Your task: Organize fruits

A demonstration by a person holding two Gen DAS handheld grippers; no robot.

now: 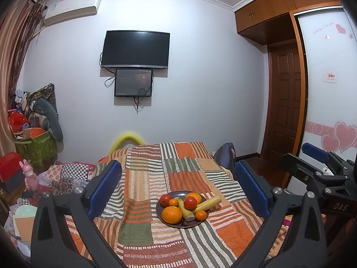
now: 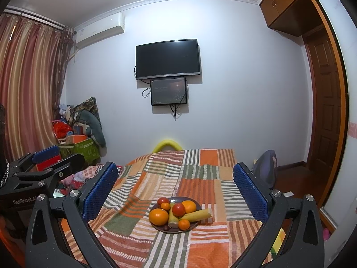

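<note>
Both tongs stand nearest, spread wide and gripping nothing: the left tongs (image 1: 177,191) and the right tongs (image 2: 175,192) each frame the bed's patchwork striped blanket (image 1: 142,178) between their blue pads. On that blanket, ahead of both tongs and between their fingers, sits a dark round plate (image 1: 161,217) heaped with fruit. Two large oranges (image 1: 171,214) lie at its near-left and far side. Two bananas (image 1: 207,203) rest there too: one has its long axis running right and slightly away, its tip overhanging the rim; the other points its cut stem toward the tongs. Two red tomatoes (image 1: 190,202), two small mandarins (image 1: 200,215) and a dark round fruit at the near rim complete the pile.
</note>
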